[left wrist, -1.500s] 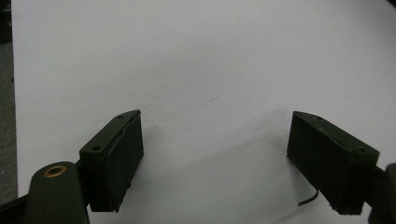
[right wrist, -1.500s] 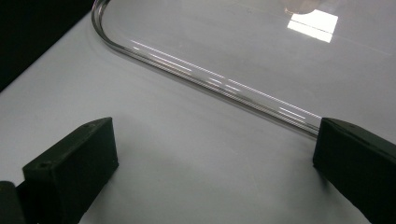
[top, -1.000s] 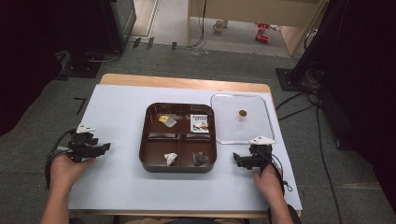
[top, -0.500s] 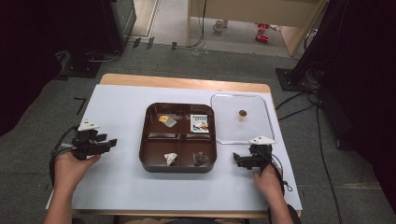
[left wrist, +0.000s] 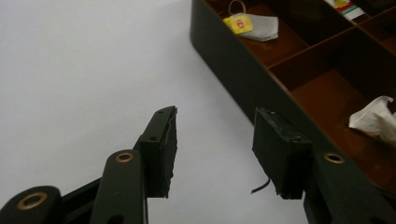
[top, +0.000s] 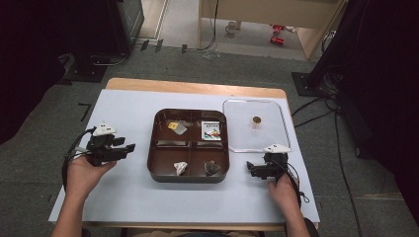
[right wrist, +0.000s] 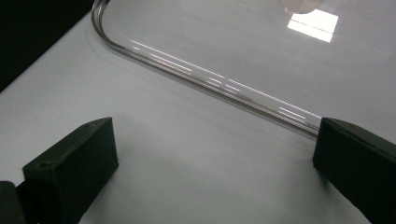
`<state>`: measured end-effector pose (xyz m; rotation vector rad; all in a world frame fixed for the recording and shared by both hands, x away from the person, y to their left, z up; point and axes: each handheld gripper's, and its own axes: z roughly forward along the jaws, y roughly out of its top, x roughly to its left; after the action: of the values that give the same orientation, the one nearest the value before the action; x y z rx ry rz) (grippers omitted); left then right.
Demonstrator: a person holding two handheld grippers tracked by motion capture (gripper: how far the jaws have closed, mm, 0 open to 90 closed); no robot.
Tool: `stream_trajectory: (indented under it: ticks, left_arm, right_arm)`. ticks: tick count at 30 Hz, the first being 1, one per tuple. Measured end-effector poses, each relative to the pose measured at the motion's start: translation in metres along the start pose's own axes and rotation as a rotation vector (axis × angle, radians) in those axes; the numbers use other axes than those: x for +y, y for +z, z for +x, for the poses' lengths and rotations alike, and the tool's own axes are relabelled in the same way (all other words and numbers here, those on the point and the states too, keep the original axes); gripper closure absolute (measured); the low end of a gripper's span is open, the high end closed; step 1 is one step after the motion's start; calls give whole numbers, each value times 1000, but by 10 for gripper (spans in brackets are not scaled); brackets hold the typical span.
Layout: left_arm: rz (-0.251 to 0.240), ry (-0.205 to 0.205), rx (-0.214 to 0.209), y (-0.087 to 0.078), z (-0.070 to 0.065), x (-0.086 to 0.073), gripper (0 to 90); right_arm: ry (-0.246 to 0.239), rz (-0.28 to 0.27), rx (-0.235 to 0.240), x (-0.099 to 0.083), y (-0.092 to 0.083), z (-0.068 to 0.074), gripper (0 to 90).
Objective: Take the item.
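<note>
Nearest to us, our two hands rest at the near edge of the white tabletop (top: 123, 197), one on each side of the brown tray (top: 188, 175). The left gripper (top: 129, 148) sits well to the left of the tray, pointing toward it; its jaws have just been closing a little and now stand partly apart with nothing between them, only bare tabletop below. In the left gripper view we look past them at the tray's left wall and, beyond it, a tea bag with a yellow tag (left wrist: 250, 24) in the far-left compartment and a crumpled white wrapper (left wrist: 376, 119) in the near-left one. The right gripper (top: 252, 170) lies just right of the tray, its jaws wide apart and empty, the near rim of the clear lid (right wrist: 210, 79) just beyond them. Farther out, the near-right compartment holds a dark crumpled piece (top: 211, 168) and the far-right one a printed packet (top: 212, 131). The lid lies flat beside the tray's far right, its small brown knob (top: 256, 119) up. We judge the work barely begun: nothing is gripped, all four items sit in their compartments, and the tray is uncovered, so the whole handling is left.
</note>
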<state>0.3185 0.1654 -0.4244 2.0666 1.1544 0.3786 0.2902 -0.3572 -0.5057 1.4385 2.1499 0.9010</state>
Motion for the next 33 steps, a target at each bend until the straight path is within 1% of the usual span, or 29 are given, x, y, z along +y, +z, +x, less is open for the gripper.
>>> stream_trajectory:
  ticks: [1,2,3,4,7,10,13,14,15,18,19,20,21,22,27,28,33]
  left_arm:
    - [-9,15,-7,1,-4,3,498]
    - [-15,21,-13,1,-6,5,498]
    - [-15,21,-13,1,-6,5,498]
    - [-24,29,-25,2,-8,8,498]
    - [-29,32,-36,2,-11,10,498]
    - [-35,43,-59,4,-16,14,499]
    - [-33,59,-75,6,-22,16,500]
    - [-33,71,-88,7,-26,18,500]
    - [-33,71,-88,7,-26,18,500]
    - [-32,87,-102,10,-32,21,499]
    - [-32,93,-108,11,-35,22,498]
    - [-37,111,-123,14,-40,23,495]
    - [-37,111,-123,14,-40,23,493]
    - [-34,119,-132,15,-42,24,493]
    - [-25,127,-171,23,-52,26,488]
    - [-18,137,-183,26,-55,27,488]
    - [-11,142,-199,31,-60,29,475]
  right_arm:
    - [0,0,0,0,0,0,0]
    - [1,0,0,0,0,0,0]
    - [1,0,0,0,0,0,0]
    - [1,0,0,0,0,0,0]
    - [1,0,0,0,0,0,0]
    - [2,0,0,0,0,0,0]
    - [2,0,0,0,0,0,0]
    - [1,0,0,0,0,0,0]
    - [1,0,0,0,0,0,0]
    - [1,0,0,0,0,0,0]
    - [1,0,0,0,0,0,0]
    - [1,0,0,0,0,0,0]
    - [1,0,0,0,0,0,0]
    - [1,0,0,0,0,0,0]
    - [1,-1,-1,0,0,0,0]
    - [1,-1,-1,0,0,0,0]
    - [2,-1,-1,0,0,0,0]
